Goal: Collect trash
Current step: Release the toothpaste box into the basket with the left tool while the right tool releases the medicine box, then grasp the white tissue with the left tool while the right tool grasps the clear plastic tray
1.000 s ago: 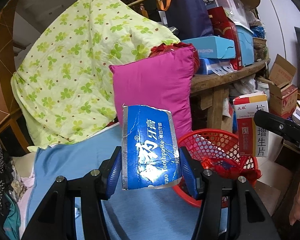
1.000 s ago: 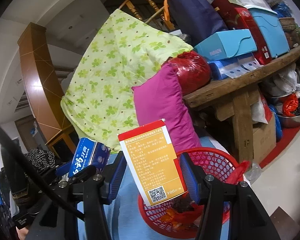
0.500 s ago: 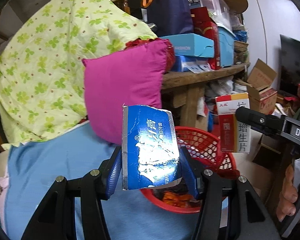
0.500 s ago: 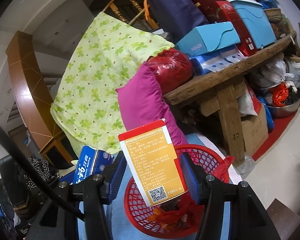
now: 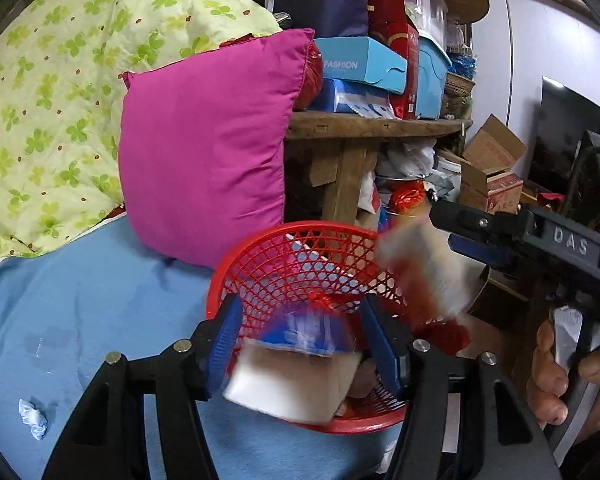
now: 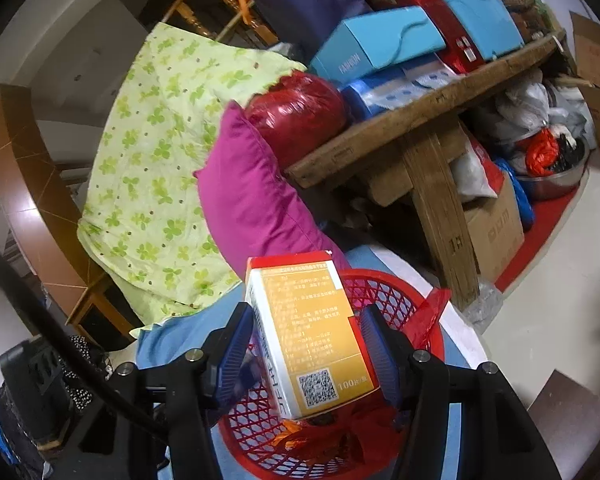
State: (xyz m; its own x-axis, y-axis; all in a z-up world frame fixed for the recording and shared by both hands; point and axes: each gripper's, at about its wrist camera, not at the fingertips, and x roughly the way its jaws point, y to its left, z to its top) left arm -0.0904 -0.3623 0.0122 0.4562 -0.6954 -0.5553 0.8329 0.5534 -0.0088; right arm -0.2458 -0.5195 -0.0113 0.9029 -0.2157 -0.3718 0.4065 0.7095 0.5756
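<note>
The blue box [image 5: 296,364] between the left gripper's [image 5: 300,344] pads is smeared by motion; its print cannot be read and whether the pads touch it cannot be told. In that view the orange box [image 5: 424,272] is a blur too. The basket's [image 6: 380,292] contents are mostly hidden behind the orange box [image 6: 312,340]. The pillow [image 5: 204,152] covers part of the quilt [image 5: 48,80]

Black tool [image 5: 300,350] frames w/ blue pads [image 5: 225,344] (silver screws).
</note>
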